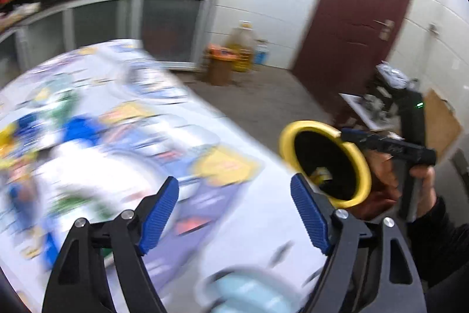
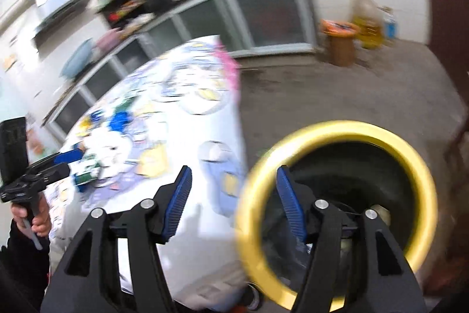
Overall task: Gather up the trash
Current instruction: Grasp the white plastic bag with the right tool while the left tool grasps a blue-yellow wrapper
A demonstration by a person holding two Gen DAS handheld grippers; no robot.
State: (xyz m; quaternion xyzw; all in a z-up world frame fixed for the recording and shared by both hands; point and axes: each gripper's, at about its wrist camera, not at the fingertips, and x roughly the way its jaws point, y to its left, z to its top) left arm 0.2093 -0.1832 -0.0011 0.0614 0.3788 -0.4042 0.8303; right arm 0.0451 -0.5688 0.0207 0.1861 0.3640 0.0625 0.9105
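Trash partly collected
Both grippers, left (image 1: 234, 213) and right (image 2: 234, 201), gape empty; bin (image 2: 337, 195) holds scraps, litter (image 2: 88, 175) remains on worktop (image 2: 190, 239).

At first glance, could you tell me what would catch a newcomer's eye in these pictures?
The yellow-rimmed bin with its black liner stands on the floor just right of the table, whose cloth carries busy cartoon prints. Both open grippers, left gripper and right gripper, show blue pads with nothing between them.

A table (image 1: 252, 228) under a cartoon-print cloth carries blurred blue, green and yellow litter (image 1: 73, 128); a yellow-rimmed bin (image 2: 410, 160) stands on the floor (image 2: 322, 96).
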